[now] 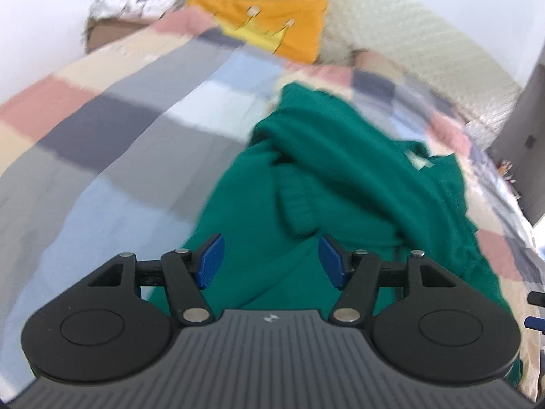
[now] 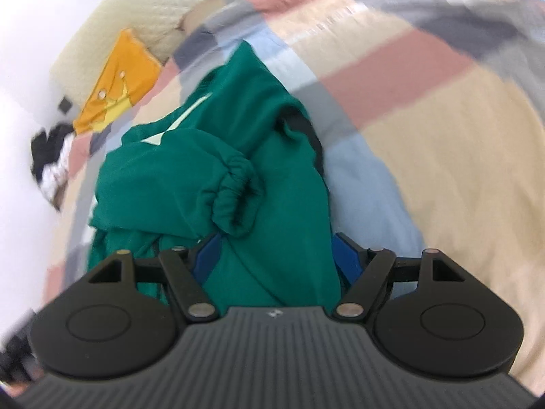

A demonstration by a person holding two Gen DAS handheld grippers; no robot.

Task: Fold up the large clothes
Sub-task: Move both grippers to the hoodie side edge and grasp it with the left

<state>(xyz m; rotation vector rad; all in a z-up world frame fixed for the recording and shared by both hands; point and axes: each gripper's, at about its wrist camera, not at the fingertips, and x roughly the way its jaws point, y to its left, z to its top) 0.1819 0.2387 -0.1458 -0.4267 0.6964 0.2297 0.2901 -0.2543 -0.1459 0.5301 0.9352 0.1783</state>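
Green jacket (image 1: pixel 340 170) lies bunched mid-bed (image 1: pixel 102 129), its length running away from both grippers; left gripper (image 1: pixel 271 260) gapes above it, right gripper (image 2: pixel 277 260) spread around a fold

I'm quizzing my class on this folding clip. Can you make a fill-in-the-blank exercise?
1. The garment on the bed is ____ in colour.
2. The left tool is ____.
3. The orange pillow bears a yellow ____.

Missing words: green; open; crown
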